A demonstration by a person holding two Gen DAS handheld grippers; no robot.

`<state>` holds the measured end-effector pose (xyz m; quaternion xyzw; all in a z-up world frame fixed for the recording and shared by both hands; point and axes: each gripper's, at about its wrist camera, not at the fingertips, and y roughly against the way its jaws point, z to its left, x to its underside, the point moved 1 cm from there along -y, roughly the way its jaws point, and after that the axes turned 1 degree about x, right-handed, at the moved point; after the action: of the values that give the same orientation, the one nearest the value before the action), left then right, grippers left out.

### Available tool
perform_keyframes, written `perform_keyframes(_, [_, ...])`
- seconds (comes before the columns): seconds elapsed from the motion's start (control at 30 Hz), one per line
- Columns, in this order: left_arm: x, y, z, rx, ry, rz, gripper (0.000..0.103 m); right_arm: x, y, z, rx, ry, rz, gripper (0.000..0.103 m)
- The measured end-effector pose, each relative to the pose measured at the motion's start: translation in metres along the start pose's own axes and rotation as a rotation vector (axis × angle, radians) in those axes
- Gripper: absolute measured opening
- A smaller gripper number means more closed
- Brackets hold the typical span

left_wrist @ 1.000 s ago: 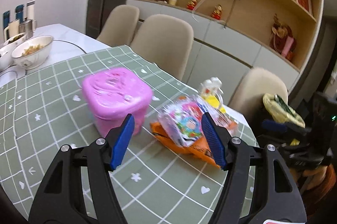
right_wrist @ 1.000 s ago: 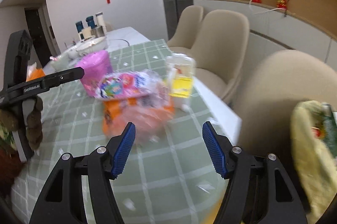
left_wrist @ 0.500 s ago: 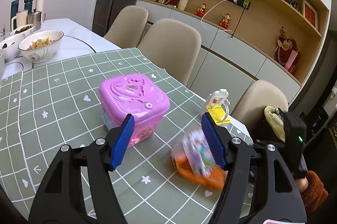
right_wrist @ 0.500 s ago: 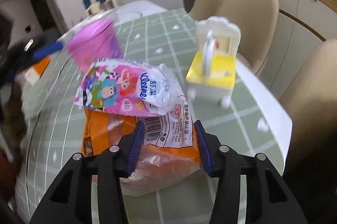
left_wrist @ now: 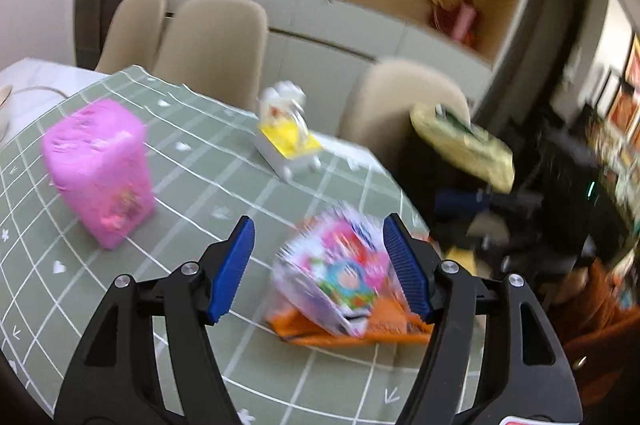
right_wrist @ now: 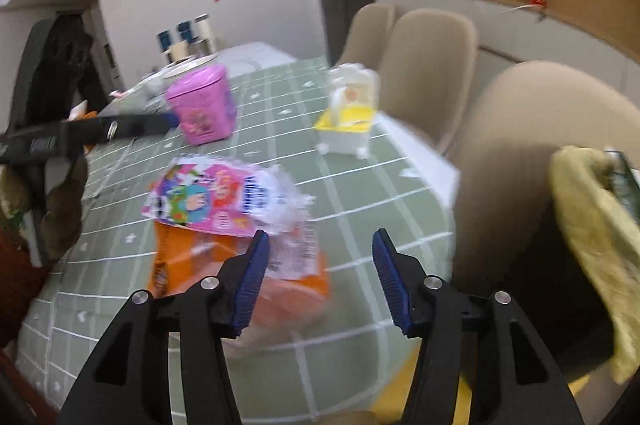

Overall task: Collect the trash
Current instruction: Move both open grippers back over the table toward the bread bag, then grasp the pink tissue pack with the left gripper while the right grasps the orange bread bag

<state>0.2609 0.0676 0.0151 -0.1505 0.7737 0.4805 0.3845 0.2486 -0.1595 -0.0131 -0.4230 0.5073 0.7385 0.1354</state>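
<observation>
Both tongs stand with jaws spread and nothing between the pads. Left gripper (left_wrist: 318, 267) hangs low over the green checked tablecloth (left_wrist: 192, 161); right gripper (right_wrist: 320, 277) reaches in from the table's near edge, tilted slightly down. Motion blur smears nearly everything — print on the packets cannot be read in either view.

Tissue pack (right_wrist: 216, 199), pink with cartoon figures, lies on top of an orange snack bag (right_wrist: 240, 273). Seen from the right wrist, the pack's long axis runs roughly left to right, and the bag's near end is hidden behind the left blue pad (right_wrist: 252, 281). From the left wrist the pack (left_wrist: 336, 273) sits just inside the right pad, whether touching cannot be told; the orange bag (left_wrist: 360, 329) shows only as an edge beneath.

Pink box (left_wrist: 100, 169) and yellow-and-white toy (left_wrist: 286, 141) stand farther back, well apart.
</observation>
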Motion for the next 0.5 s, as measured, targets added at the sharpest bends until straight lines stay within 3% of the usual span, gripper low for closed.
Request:
perform_keyframes(0.1, [0.014,-0.02,-0.017,-0.05,-0.043,0.07,0.058,0.005,0.012,-0.015,0.002,-0.051,-0.03,0.052])
perform_keyframes(0.17, [0.019,-0.028,-0.019,-0.071,-0.059,0.092,0.027,0.005,0.013,-0.017,0.003,-0.072,-0.04,0.052])
perform_keyframes(0.27, [0.018,-0.019,-0.017,-0.092,-0.059,0.051,0.011,0.009,0.018,-0.012,-0.003,-0.06,-0.026,0.059])
perform_keyframes(0.4, [0.004,0.011,-0.006,-0.093,-0.016,-0.047,0.007,0.01,0.011,0.008,-0.039,-0.008,0.012,0.06])
perform_keyframes(0.5, [-0.001,0.023,0.003,-0.115,0.01,-0.078,0.007,0.008,0.002,0.022,-0.056,0.033,0.045,0.06])
